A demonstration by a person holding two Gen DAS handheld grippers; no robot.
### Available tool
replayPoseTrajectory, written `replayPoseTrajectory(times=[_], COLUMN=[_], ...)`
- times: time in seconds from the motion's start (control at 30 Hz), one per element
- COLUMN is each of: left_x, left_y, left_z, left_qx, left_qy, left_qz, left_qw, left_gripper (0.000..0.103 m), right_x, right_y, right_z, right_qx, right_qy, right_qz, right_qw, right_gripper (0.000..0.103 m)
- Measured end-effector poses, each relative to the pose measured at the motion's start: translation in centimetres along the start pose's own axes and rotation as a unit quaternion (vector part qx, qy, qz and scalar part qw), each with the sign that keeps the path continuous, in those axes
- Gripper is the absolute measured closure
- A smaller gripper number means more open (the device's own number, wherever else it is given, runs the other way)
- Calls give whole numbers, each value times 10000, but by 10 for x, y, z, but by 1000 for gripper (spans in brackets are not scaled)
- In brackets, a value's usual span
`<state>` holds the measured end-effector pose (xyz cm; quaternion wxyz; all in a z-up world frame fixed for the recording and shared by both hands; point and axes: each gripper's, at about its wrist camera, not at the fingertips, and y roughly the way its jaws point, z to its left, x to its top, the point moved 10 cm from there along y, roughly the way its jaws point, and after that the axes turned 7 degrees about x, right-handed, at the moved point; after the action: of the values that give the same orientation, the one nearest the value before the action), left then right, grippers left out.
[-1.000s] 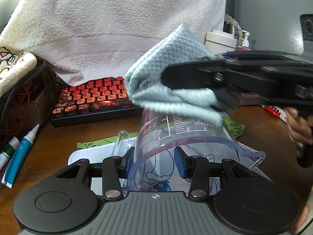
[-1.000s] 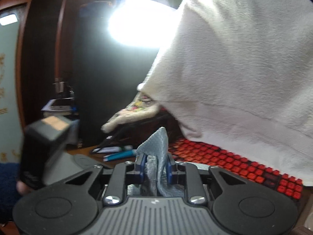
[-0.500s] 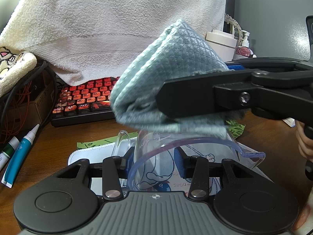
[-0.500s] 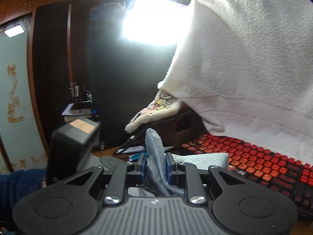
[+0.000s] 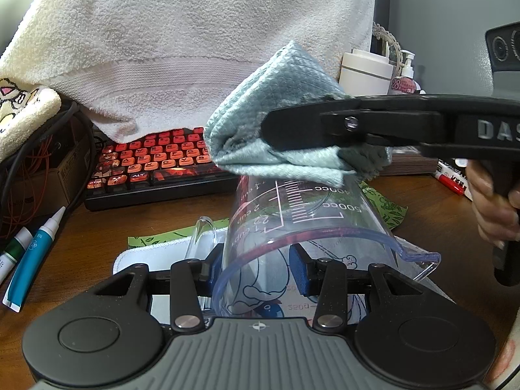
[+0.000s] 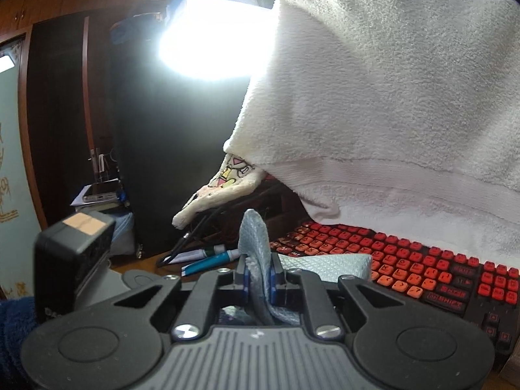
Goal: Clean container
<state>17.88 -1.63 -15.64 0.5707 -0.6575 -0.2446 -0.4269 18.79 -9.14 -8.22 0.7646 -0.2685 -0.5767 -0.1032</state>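
A clear plastic measuring cup [image 5: 308,221] with printed scales lies tilted, its blue-rimmed mouth toward the left wrist camera. My left gripper [image 5: 258,269] is shut on its wall near the rim, one pad inside and one outside. A folded blue-grey cloth [image 5: 276,104] rests against the cup's far upper end. My right gripper [image 5: 276,130] comes in from the right, and its jaws are closing tighter on the cloth. In the right wrist view the cloth [image 6: 255,237] is pinched between the right gripper's [image 6: 260,276] blue pads and sticks up above them.
A red-keyed keyboard [image 5: 156,165] lies behind the cup under a hanging white towel [image 5: 195,48]. Tubes [image 5: 32,253] and cables sit at the left. A printed white mat [image 5: 146,256] lies under the cup. At the right are a white jar [image 5: 364,71], a red marker [image 5: 451,185] and a person's hand [image 5: 494,201].
The cloth in the right gripper lifted off the cup and swung toward the camera, then dropped back onto the cup's far end. The right wrist rolled slightly. The left gripper and cup stayed put.
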Motion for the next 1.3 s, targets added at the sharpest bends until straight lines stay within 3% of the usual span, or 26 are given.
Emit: replayPoseTrajectory(times=[0.27, 0.47, 0.6, 0.7, 0.77, 0.9, 1.03, 1.13, 1.2, 1.3], left_x=[0, 0, 0, -1, -2, -2, -2, -2, -2, -2], left_y=[0, 0, 0, -1, -1, -2, -2, -3, -3, -3], left_z=[0, -1, -1, -2, -3, -3, -4, -4, -4, -4], left_qx=[-3, 3, 7, 10, 11, 7, 5, 4, 1, 2], left_qy=[-6, 4, 9, 14, 16, 9, 7, 6, 2, 1], left_qz=[2, -1, -3, -5, -8, -6, -6, -7, -6, -5], left_qw=[10000, 10000, 10000, 10000, 10000, 10000, 10000, 10000, 10000, 10000], left_gripper=[61, 61, 61, 61, 61, 61, 61, 61, 61, 61], right_x=[-4, -1, 3, 2, 1, -2, -2, 1, 6, 19], right_y=[-4, -2, -2, -4, -5, -7, -8, -11, -17, -30], right_z=[26, 11, -14, -17, -11, 9, 18, 16, 15, 13], right_qx=[856, 547, 199, 173, 217, 715, 786, 829, 826, 887], right_qy=[466, 321, 490, 617, 575, 670, 532, 626, 593, 653], right_qz=[86, 60, -68, -114, -82, 21, 56, -30, -183, -499], right_qw=[9952, 9980, 9986, 9979, 9981, 9952, 9955, 9946, 9947, 9927], right_gripper=[92, 93, 94, 93, 93, 93, 92, 89, 78, 76])
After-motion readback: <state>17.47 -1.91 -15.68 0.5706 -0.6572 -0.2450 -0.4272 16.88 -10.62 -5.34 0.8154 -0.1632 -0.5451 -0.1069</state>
